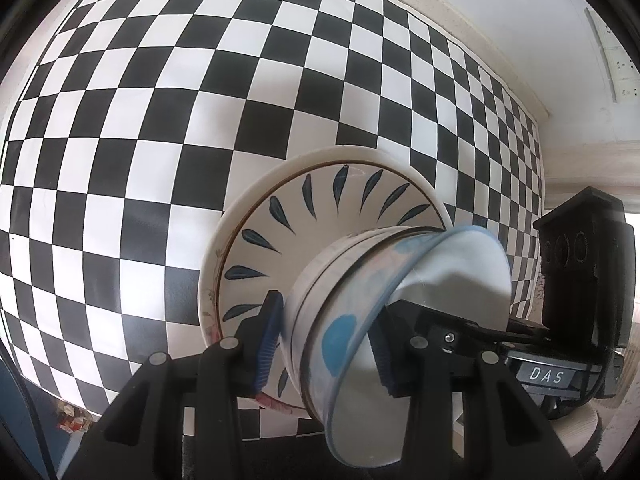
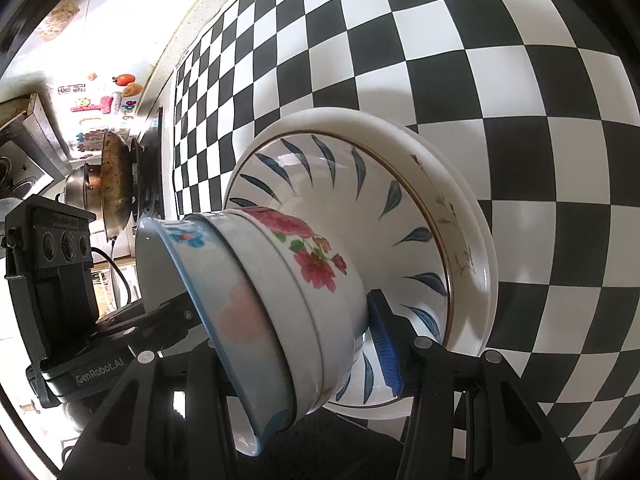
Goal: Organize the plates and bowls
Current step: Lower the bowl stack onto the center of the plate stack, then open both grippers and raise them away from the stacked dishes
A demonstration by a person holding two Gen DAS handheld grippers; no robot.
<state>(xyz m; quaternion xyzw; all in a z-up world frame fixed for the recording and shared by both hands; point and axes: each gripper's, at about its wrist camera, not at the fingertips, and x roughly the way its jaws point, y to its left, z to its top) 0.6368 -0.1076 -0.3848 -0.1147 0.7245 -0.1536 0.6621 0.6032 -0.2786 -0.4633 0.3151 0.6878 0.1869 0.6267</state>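
Note:
A stack of dishes stands on the checkered mat: a wide white plate [image 1: 224, 240] at the bottom, a blue-leaf plate [image 1: 280, 232] on it, then nested bowls. The top bowl [image 1: 352, 340] has a blue rim and spots; under it sits a red-flower bowl [image 2: 312, 264]. My left gripper [image 1: 324, 344] has its jaws on either side of the nested bowls' wall, blue pad [image 1: 266, 344] outside. My right gripper [image 2: 288, 344] grips the same bowl stack [image 2: 256, 304] from the opposite side, blue pad [image 2: 384, 352] under the bowls. The plates [image 2: 460, 232] lie beneath.
The black-and-white checkered mat [image 1: 160, 120] covers the counter. The other gripper's body [image 1: 580, 264] sits at the right. In the right wrist view a pan and pot [image 2: 108, 184] stand on a stove at the left, with the left gripper's body [image 2: 52, 272] nearby.

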